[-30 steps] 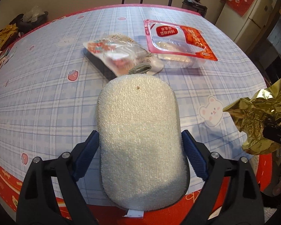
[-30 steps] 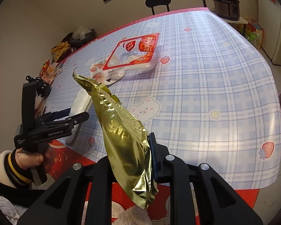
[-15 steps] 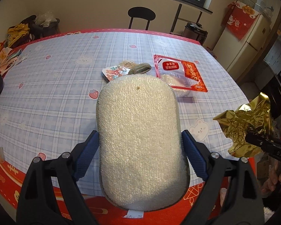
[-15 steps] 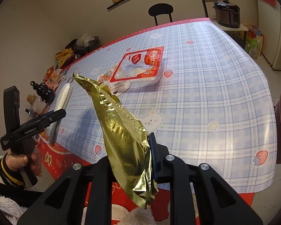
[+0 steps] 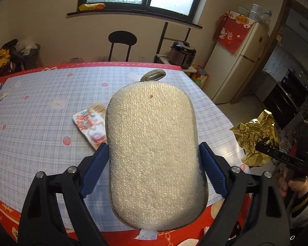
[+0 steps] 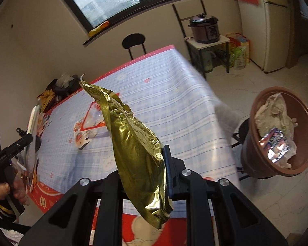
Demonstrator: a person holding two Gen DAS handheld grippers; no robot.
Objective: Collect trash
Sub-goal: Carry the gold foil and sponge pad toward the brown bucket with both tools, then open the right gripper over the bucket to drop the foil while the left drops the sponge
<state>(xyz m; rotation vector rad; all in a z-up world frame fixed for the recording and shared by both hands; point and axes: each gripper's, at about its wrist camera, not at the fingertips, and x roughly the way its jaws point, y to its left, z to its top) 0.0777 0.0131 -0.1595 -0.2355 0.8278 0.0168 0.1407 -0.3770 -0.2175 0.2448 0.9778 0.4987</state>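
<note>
My left gripper [image 5: 153, 150] is shut on a white oval sponge [image 5: 152, 119]; both blue pads press its sides above the plaid table [image 5: 41, 106]. A strawberry-print packet [image 5: 88, 123] lies on the table beyond it. My right gripper [image 6: 145, 164] is shut on a crumpled gold foil wrapper [image 6: 133, 139], held up over the table's near edge. That wrapper [image 5: 254, 137] also shows at the right in the left wrist view. A brown trash bin [image 6: 253, 160] stands off the table's right side, holding crumpled paper and a shiny wrapper. A red-edged plastic tray [image 6: 90, 121] lies on the table.
A black chair [image 5: 122, 41] stands at the table's far side. A pressure cooker [image 5: 182, 53] sits on a small stand beside a cream fridge [image 5: 236, 61]. Bags and clutter pile up at the far left [image 5: 6, 59]. A dark stool [image 6: 243, 131] is next to the bin.
Both grippers rose and tilted up, keeping their loads. The right one swung to the right, bringing the brown bin into view. The table wrappers now look farther off.
</note>
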